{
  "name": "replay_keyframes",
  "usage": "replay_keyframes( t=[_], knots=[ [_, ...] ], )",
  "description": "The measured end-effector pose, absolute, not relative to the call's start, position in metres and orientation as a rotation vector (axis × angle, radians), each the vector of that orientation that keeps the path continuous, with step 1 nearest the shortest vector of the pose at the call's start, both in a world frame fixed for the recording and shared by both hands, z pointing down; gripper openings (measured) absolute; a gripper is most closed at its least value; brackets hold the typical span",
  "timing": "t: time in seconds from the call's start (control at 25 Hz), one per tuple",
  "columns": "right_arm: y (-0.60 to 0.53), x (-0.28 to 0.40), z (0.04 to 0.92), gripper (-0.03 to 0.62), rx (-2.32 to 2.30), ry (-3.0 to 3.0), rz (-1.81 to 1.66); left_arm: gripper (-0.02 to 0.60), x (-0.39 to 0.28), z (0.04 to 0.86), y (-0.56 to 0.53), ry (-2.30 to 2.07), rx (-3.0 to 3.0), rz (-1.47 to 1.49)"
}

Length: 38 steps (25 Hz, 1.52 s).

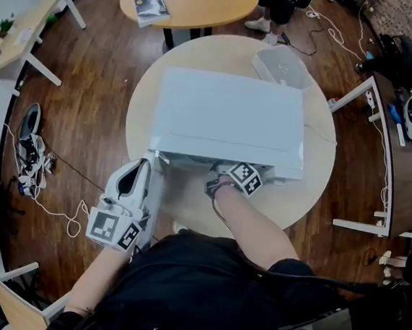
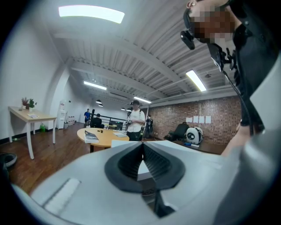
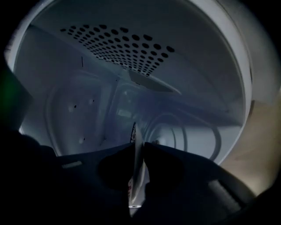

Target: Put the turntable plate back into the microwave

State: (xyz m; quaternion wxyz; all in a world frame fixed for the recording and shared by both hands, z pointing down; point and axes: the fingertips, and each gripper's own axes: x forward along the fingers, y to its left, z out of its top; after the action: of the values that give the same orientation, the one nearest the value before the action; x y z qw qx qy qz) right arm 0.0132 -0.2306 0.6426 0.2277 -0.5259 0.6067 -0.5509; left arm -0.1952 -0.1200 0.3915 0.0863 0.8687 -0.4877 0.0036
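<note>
Left tongs [image 1: 146, 166]: closed on themselves, nothing between them. They hang level just beside the white open door [image 1: 154, 192]; I cannot tell whether they touch it.

Right tongs [image 3: 138, 144]: reaching in through the front of the white box microwave [image 1: 228, 119], tilted slightly down and clamped on the rim of the clear glass turntable plate [image 3: 136, 167]. The plate shows edge-on as a thin pale sliver between the pads, so it is inside the cavity mouth and, by my reading, not yet seated.

Beyond the tips: dim cavity walls, a dotted perforated panel [image 3: 118, 48] and a pale ringed surface [image 3: 189, 136] to the right. I cannot say whether that is the cavity floor.

Farthest out: the round beige wooden worktop [image 1: 313, 185] carrying the microwave.

Risks from here:
- The grip is on a narrow strip of rim. Smooth glass could pivot or slide out under its own weight, then drop and chip.
- The far edge is out of my sight and could knock a wall if I push in crooked.
- If I let go off-centre, the plate would sit tilted and rock.
- The door may swing back onto my right forearm if nothing holds it.
</note>
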Motion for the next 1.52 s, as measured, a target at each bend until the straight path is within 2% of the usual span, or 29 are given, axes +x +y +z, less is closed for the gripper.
replay_keyframes(
  t=[1.52],
  knots=[
    [-0.241, 0.032, 0.68, 0.039, -1.624, 1.373, -1.562, 0.003, -0.203, 0.407, -0.124, -1.463, 2.534, 0.068]
  ],
)
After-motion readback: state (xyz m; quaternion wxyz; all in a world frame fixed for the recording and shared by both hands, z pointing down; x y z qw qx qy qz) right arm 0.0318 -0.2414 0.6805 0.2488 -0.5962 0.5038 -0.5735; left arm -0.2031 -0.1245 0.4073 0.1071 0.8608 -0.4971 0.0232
